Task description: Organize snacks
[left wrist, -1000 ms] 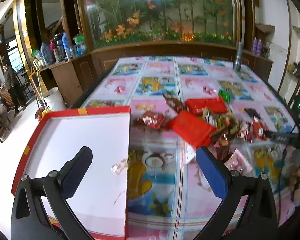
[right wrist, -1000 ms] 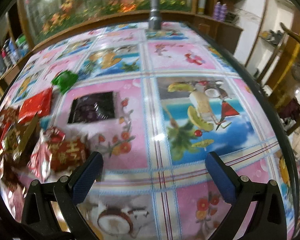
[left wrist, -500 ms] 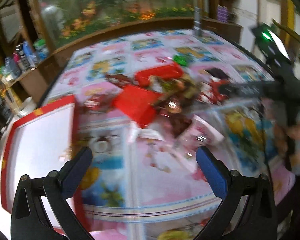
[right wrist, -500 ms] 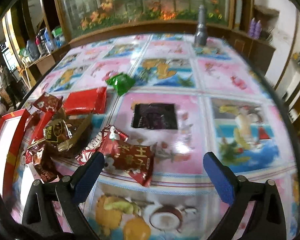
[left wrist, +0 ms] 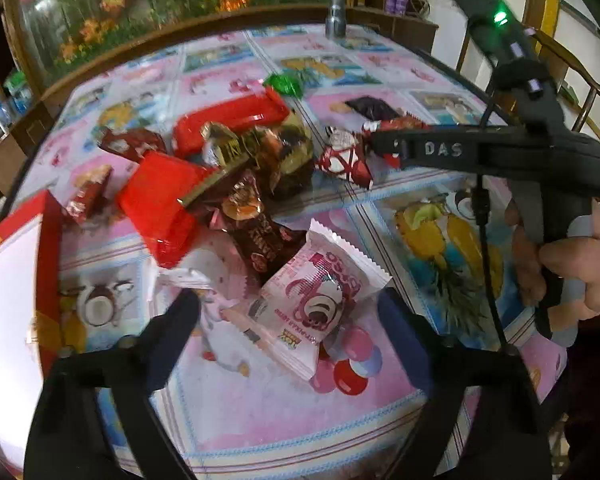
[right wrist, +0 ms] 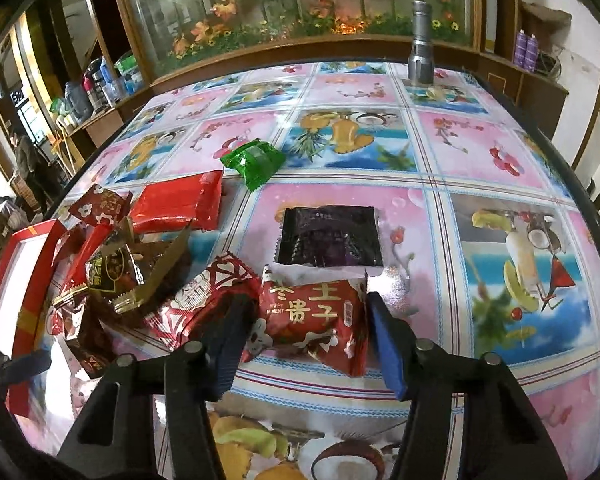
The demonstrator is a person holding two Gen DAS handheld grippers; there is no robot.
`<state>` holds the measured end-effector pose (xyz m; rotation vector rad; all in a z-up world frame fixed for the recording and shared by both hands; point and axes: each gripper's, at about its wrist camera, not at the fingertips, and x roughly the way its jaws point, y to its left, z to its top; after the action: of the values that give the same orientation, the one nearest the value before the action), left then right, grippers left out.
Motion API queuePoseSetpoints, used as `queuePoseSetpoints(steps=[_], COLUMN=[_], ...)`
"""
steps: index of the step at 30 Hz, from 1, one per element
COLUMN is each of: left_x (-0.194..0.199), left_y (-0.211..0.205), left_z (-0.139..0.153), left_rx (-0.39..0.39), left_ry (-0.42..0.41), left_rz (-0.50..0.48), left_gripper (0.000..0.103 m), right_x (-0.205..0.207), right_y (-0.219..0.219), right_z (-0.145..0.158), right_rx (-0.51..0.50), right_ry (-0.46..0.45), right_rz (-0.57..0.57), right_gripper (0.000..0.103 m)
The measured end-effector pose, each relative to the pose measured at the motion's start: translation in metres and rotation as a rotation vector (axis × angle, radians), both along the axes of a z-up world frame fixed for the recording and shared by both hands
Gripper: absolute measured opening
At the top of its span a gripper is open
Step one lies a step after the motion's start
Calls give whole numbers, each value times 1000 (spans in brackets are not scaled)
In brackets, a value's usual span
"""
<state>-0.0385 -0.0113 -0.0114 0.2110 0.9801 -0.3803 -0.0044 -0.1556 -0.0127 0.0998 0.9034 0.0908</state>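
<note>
A pile of snack packets lies on the patterned tablecloth. My left gripper [left wrist: 288, 316] is open, its fingers on either side of a pink-and-white packet [left wrist: 320, 300] that lies flat. My right gripper [right wrist: 306, 320] is partly closed around a red packet with gold characters [right wrist: 314, 316]; the fingers stand at its two ends, and contact is unclear. The right gripper also shows in the left wrist view [left wrist: 384, 146], over the red packets. A red-rimmed white box [left wrist: 8, 300] sits at the left.
Other packets lie around: a dark purple one [right wrist: 330, 236], a green one [right wrist: 254, 160], a long red one [right wrist: 178, 206], a square red one [left wrist: 160, 204], brown ones [left wrist: 260, 232]. A metal cylinder [right wrist: 420, 52] stands at the far edge. A wooden counter runs behind the table.
Both grippers have moved in onto the pile. The left came down around the pink-and-white packet. The right narrowed its fingers around the red packet with gold characters.
</note>
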Motion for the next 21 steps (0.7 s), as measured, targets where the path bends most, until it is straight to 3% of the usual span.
queuePoseSetpoints(steps=[2,6,12,21], left_x=[4,5,6,0], left_y=[-1,-5,-9,-4], left_z=[-5,-6,-3,-2], left_rx=[-11,-7,-21,-59], left_ry=[30,8,0,-9], left_rz=[-11,-34,-62,-48], left_gripper=[75,68,41,39], right_x=[0,0,-1,-5], right_y=[-3,-10,-13,-22], right_z=[0,0,1,1], right_rx=[16,62,65,129], right_ry=[-1,4,2,0], right_rz=[-1,-12,-11,-20], right_gripper=[54,53,53,53])
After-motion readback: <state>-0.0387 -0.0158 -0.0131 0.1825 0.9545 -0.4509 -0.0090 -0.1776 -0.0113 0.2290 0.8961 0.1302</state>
